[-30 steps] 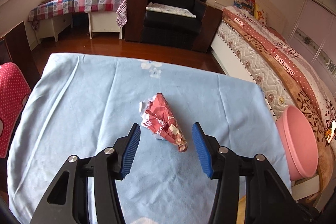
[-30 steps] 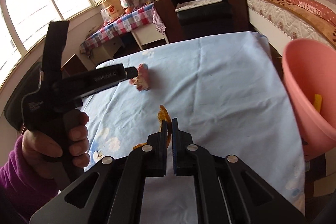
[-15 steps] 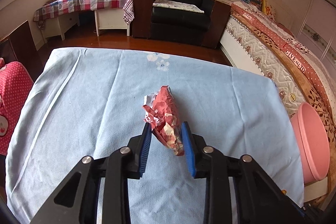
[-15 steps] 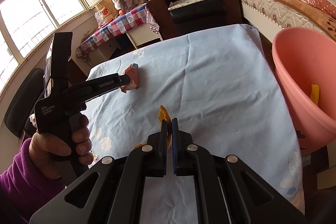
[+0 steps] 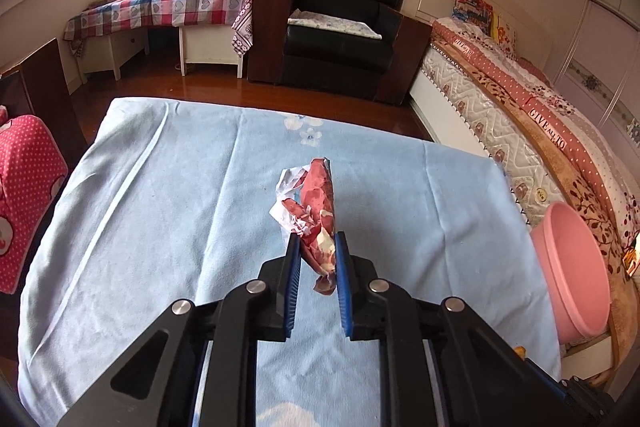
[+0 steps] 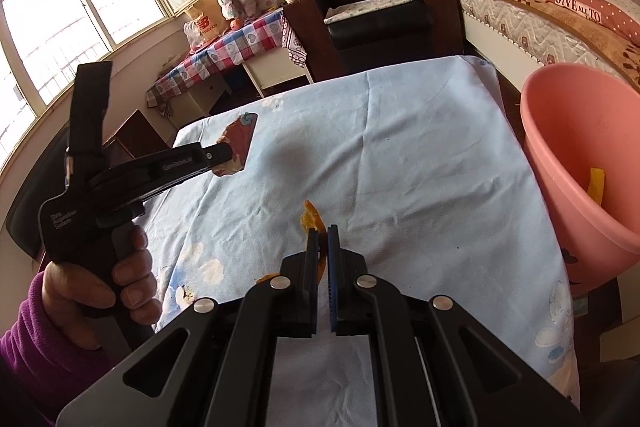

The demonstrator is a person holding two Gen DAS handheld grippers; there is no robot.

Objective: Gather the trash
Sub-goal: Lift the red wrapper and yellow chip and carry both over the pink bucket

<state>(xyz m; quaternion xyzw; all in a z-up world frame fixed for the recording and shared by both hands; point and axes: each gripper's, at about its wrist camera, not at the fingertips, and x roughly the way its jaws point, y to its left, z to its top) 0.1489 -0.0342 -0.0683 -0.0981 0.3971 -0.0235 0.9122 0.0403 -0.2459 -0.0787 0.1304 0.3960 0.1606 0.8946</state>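
Between the blue pads of the left gripper [image 5: 316, 259], dead centre of the left wrist view, sits the crumpled red-and-white paper wrapper [image 5: 314, 211]. The jaws have just been closing and now pinch its near end, long axis running straight up-frame. The round pink plastic basin [image 5: 572, 267] is off at the right edge, past the light-blue tablecloth [image 5: 160, 187], so I'd guess a swing right comes next. The right gripper [image 6: 323, 239] is clamped tight on an orange peel scrap [image 6: 310, 217], angled down over the cloth.
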